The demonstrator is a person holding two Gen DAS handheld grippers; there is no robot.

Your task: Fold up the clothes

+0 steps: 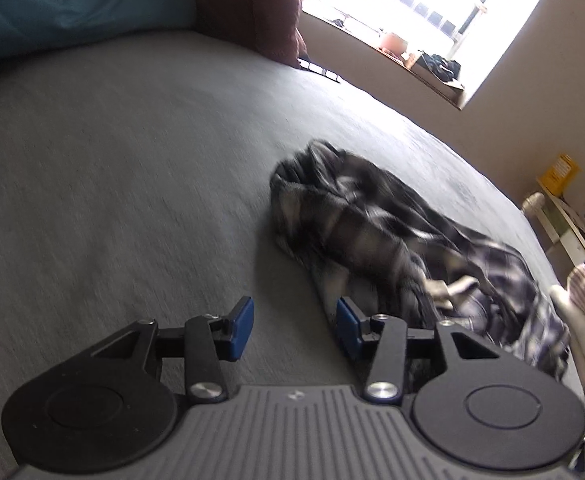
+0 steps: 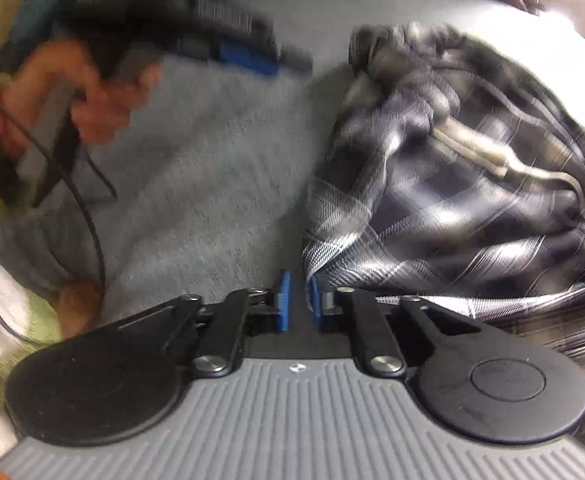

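Observation:
A crumpled dark plaid garment (image 1: 392, 232) with a pale drawstring lies in a heap on the grey bed cover (image 1: 132, 160). My left gripper (image 1: 294, 328) hovers over the cover at the heap's near left edge, blue pads apart and nothing between them. Its right pad (image 1: 348, 328) is close to the cloth's edge. In the right wrist view the plaid garment (image 2: 452, 180) fills the right side. My right gripper (image 2: 298, 300) stands at its near corner with a narrow gap and no cloth pinched. The left gripper (image 2: 248, 56), blurred, is held by a hand (image 2: 92, 92) at the upper left.
A teal blanket (image 1: 72, 0) and a maroon pillow (image 1: 252, 0) lie at the bed's far end. A bright window (image 1: 392, 0) has a pot (image 1: 392, 42) on its sill. White furniture (image 1: 564, 232) stands beyond the bed's right edge. A black cable (image 2: 92, 232) hangs from the left gripper.

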